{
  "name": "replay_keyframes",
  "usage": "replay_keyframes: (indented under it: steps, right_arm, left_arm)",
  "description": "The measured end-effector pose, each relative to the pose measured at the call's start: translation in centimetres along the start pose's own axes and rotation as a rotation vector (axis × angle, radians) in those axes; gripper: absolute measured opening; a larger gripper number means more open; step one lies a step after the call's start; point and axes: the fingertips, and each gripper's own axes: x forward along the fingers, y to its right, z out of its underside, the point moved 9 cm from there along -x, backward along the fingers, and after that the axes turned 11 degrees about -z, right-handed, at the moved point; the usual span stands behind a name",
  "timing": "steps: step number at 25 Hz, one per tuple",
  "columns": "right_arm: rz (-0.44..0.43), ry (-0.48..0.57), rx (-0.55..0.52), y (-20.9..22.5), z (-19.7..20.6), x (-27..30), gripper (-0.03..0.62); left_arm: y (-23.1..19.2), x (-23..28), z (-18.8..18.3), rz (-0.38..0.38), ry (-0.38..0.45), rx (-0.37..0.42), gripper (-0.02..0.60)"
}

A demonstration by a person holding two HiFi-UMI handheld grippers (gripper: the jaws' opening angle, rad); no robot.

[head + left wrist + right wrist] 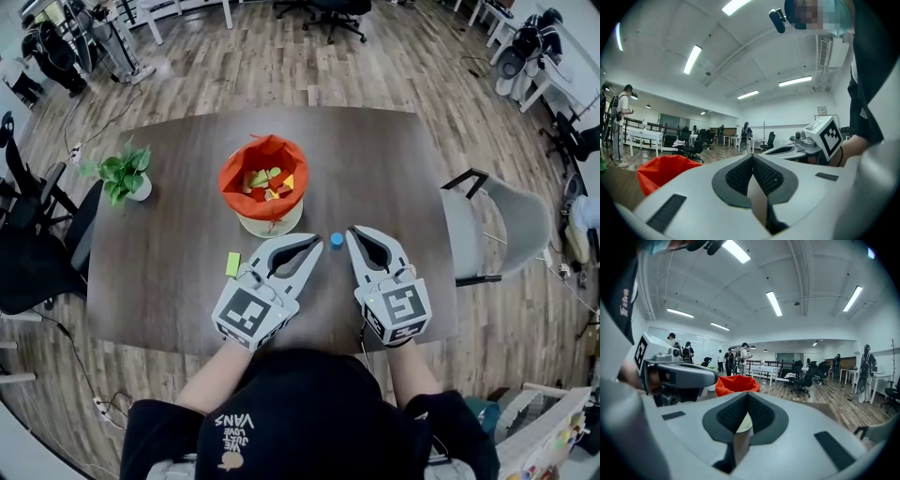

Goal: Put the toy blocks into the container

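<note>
On the dark table (pixel 169 253), close to its near edge, two blocks are left outside the container (pixel 230 178): a small blue block (pixel 336 240) lies just beyond and between the tips of the two grippers, and a flat green block (pixel 232 263) lies just to the left of the left gripper (pixel 313 246). Several more blocks (pixel 267 181) are seen inside the container, which is lined in orange and stands near the middle of the table, a little beyond the grippers. Both tools are empty: in the left gripper view the jaws are pressed together with nothing between them, and the same is seen of the right gripper (pixel 355 234) in its own view. The blocks are judged to be light, stiff and smooth, so a firm pinch across two opposite flat sides should be enough; the blue one is small and could be flicked away if it is nudged by a closed tip, so the jaws would have to be opened before it is approached. The green one is thin and would best be taken across its narrow width. Open tabletop is left around both loose blocks, and the way to the container's wide mouth is free. A potted plant (pixel 124 174) stands well apart at the left, and a grey chair (pixel 511 220) is drawn up at the right edge, outside the working area.
</note>
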Motion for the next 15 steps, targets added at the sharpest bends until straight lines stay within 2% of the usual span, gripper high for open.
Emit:
replay_keyframes:
  steps: [9,15]
  right_arm:
    - [0.01,0.005,0.021,0.7,1.4,1.0,0.018]
    - [0.009,-0.064,0.02,1.4,4.9,2.6,0.021]
  left_arm:
    - [-0.3,0.4,0.2,-0.011,-0.009,-0.007,0.011]
    - [-0.3,0.3,0.5,-0.01,-0.016,-0.004,0.011]
